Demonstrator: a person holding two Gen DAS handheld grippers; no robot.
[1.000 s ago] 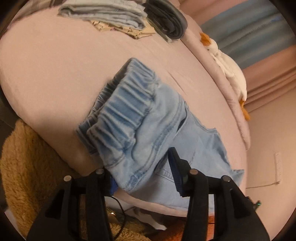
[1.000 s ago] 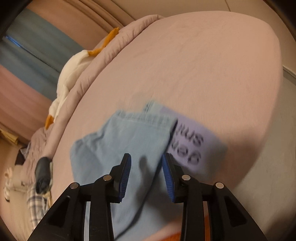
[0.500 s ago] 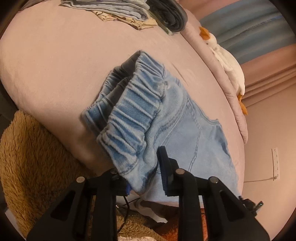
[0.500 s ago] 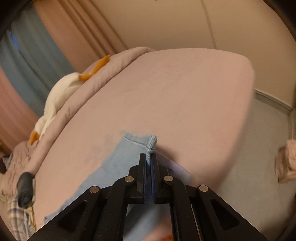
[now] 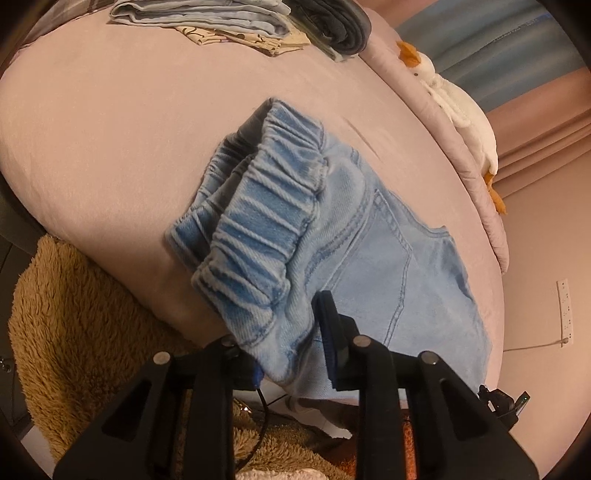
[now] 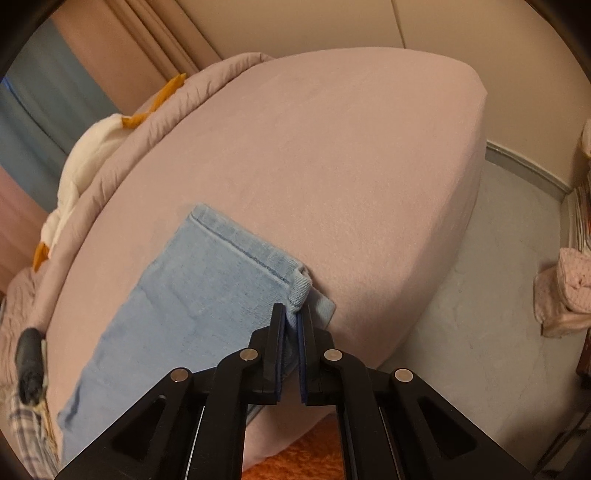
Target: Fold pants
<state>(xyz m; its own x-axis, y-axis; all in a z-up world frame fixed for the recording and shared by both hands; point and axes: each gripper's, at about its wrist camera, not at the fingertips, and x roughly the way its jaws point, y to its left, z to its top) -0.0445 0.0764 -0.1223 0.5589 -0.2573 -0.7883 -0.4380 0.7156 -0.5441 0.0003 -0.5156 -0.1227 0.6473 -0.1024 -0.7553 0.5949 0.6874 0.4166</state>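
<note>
We cannot see the left pad of the left tongs: the elastic waistband of the pants drapes over it and hides it. Below the bed edge, the near hem of the pants drops behind the tong arms. At the far end of the bed, the pile of folded clothes is cut off by the picture's upper edge. In the right wrist view, the leg hem corner vanishes between the pads of the right tongs, and the pants run out of view at the lower left. The white plush toy lies half behind the bed's rolled quilt.
</note>
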